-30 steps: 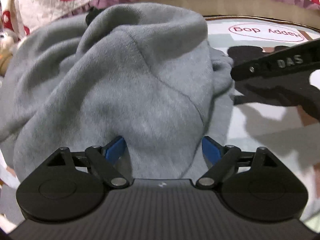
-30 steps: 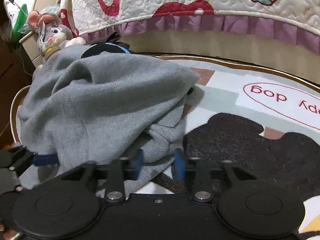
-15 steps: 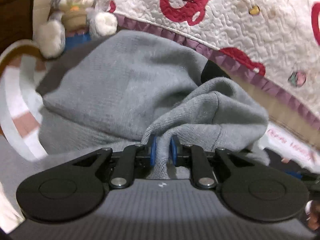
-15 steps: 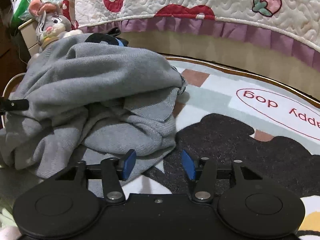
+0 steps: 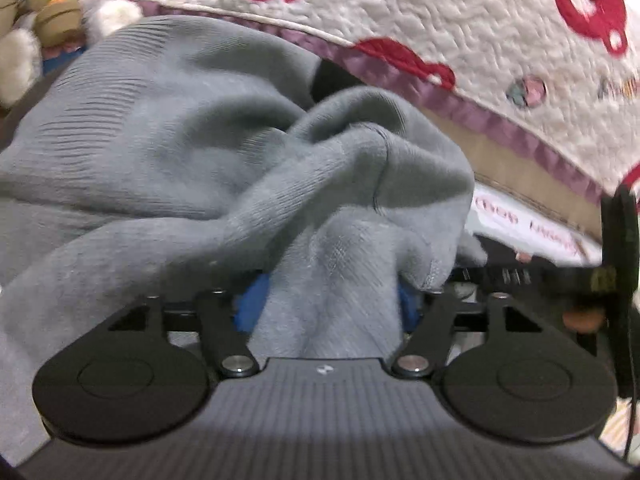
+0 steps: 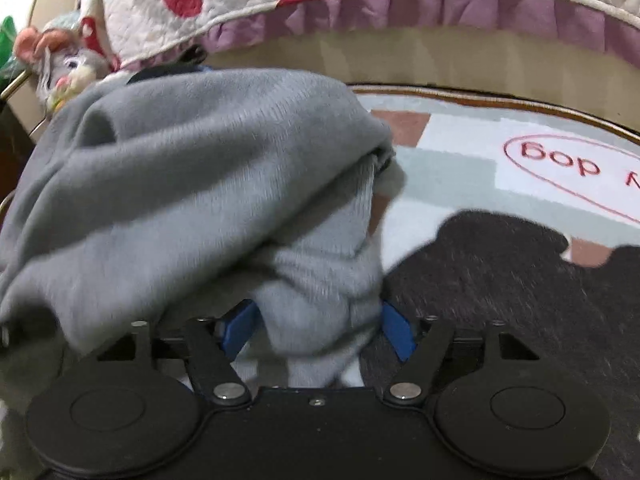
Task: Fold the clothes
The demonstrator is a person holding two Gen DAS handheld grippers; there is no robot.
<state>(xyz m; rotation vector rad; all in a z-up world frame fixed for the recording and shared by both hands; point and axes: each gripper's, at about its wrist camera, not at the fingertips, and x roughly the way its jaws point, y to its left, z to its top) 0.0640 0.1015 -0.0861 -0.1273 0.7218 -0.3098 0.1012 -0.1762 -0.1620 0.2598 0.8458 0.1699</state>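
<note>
Released since the pinch a moment ago, both opening tongs, left tongs [image 5: 328, 306] and right tongs [image 6: 316, 330], straddle folds of the grey sweater [image 5: 180, 152] bunched just beyond them, unpinched.

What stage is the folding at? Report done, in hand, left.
Done: nothing looks folded; the grey sweater lies in a rumpled heap on the rug. In hand: the left gripper and right gripper each straddle a bunch of its fabric, jaws opening, not clamping. Left: spreading it flat and making every fold.
</note>
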